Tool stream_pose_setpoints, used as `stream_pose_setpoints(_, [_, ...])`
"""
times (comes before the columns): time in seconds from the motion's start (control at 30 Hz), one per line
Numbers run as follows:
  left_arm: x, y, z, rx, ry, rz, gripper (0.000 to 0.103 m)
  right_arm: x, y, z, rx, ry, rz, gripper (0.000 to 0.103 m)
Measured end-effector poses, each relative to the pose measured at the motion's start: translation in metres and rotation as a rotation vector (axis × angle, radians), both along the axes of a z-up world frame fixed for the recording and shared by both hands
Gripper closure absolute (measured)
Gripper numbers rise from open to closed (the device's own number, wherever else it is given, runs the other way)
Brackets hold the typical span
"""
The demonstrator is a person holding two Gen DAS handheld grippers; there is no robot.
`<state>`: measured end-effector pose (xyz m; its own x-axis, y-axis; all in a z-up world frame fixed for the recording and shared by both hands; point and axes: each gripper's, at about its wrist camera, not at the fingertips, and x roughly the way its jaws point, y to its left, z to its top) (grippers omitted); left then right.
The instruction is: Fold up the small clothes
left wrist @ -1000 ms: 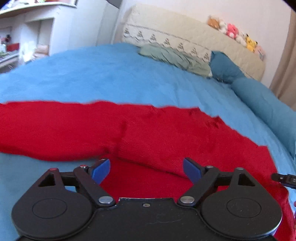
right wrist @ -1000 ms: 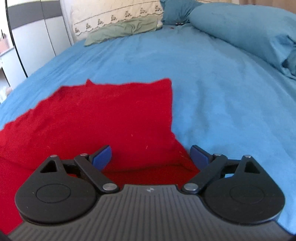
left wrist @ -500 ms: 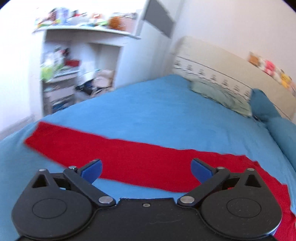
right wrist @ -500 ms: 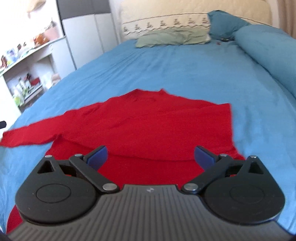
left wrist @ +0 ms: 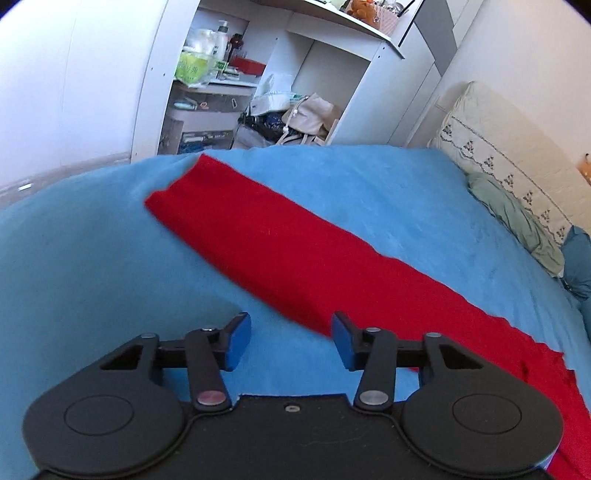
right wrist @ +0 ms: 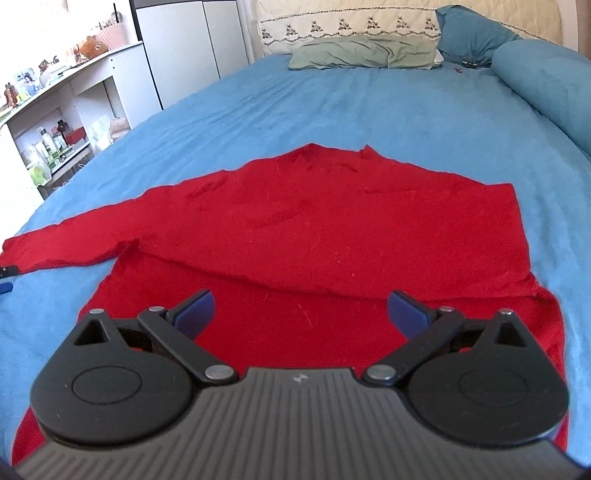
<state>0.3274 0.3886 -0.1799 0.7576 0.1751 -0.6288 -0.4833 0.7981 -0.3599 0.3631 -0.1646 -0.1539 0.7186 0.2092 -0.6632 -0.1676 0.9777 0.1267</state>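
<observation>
A red long-sleeved sweater [right wrist: 332,229] lies on the blue bed [right wrist: 369,103], its upper part folded down over the body. Its left sleeve [left wrist: 266,240] stretches out flat toward the bed's edge. My left gripper [left wrist: 290,341] is open and empty, hovering just short of that sleeve's near edge. Its tip shows at the left edge of the right wrist view [right wrist: 6,275]. My right gripper [right wrist: 301,314] is open and empty above the sweater's lower body.
White shelves [left wrist: 236,74] with bottles, boxes and bags stand beyond the bed's left side. A green pillow [right wrist: 362,55], a cream headboard cushion [right wrist: 351,22] and a blue rolled duvet [right wrist: 546,74] lie at the bed's head.
Both grippers pulled back from the sweater. The left one swung left along the sleeve toward its cuff and narrowed its opening. The right one rose, showing the whole garment.
</observation>
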Motion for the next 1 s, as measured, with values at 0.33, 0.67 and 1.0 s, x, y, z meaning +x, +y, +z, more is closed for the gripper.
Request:
stream_pose_setpoints(0.33, [0.03,0.009,-0.004,0.081,0.015,0.063,0.091,0.009,-0.006,-0.012,0.002,0.012,-0.034,0.0])
stream_pose_setpoints(0.67, [0.032,-0.006,0.014,0.16,0.01,0.043,0.097,0.01,-0.015,-0.014,0.027,0.011,-0.063,0.0])
stream_pose_setpoints(1.0, [0.065,-0.095,0.093,0.336,-0.163,-0.134,0.097,0.007,-0.034,0.005,-0.026,-0.045,-0.071,0.0])
